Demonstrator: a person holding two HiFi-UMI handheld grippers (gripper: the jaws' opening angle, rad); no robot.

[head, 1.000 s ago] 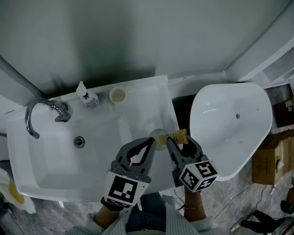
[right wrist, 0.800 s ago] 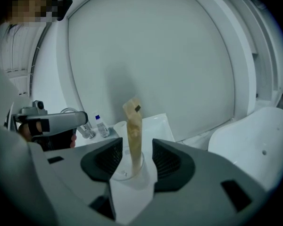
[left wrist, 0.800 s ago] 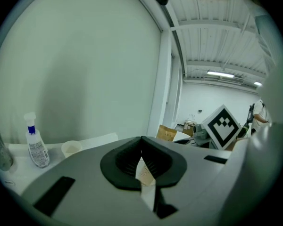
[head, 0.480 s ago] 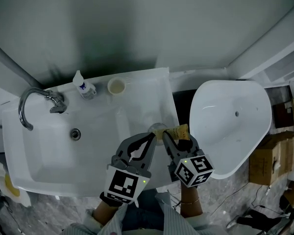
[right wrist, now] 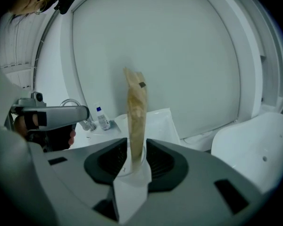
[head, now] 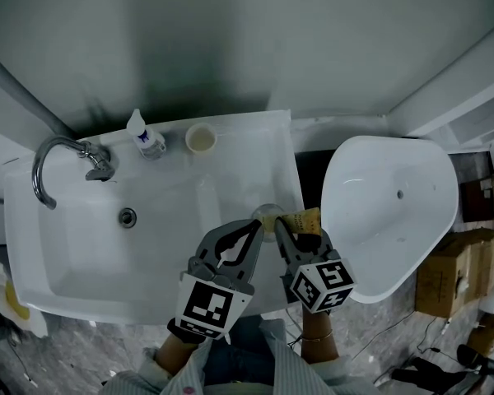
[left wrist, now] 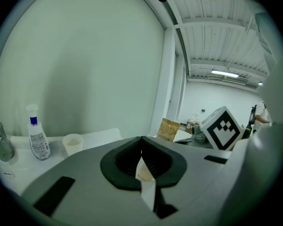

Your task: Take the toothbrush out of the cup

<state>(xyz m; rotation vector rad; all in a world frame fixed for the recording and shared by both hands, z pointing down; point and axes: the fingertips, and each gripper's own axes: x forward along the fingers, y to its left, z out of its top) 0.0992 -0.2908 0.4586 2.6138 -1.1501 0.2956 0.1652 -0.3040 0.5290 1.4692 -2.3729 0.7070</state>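
A toothbrush in a brown paper packet (head: 303, 218) (right wrist: 134, 112) (left wrist: 168, 130) stands leaning in a clear cup (head: 268, 213) (right wrist: 124, 170) on the sink's right rim. My right gripper (head: 299, 230) (right wrist: 137, 139) has the packet between its jaws just above the cup. Its jaws have just been closing and stand close on both sides of the packet, with a thin gap still showing. My left gripper (head: 253, 227) (left wrist: 141, 138) is shut with nothing in it, its tips just left of the cup.
The white sink (head: 82, 237) has a chrome faucet (head: 53, 159) at its left. A small spray bottle (head: 146, 141) and a little paper cup (head: 200, 138) stand at the back rim. A white toilet bowl (head: 391, 212) is to the right, with cardboard boxes (head: 449, 274) beyond it.
The right gripper's jaws have drawn in around the packet. Both grippers have stayed by the cup, and the packet still stands in it.
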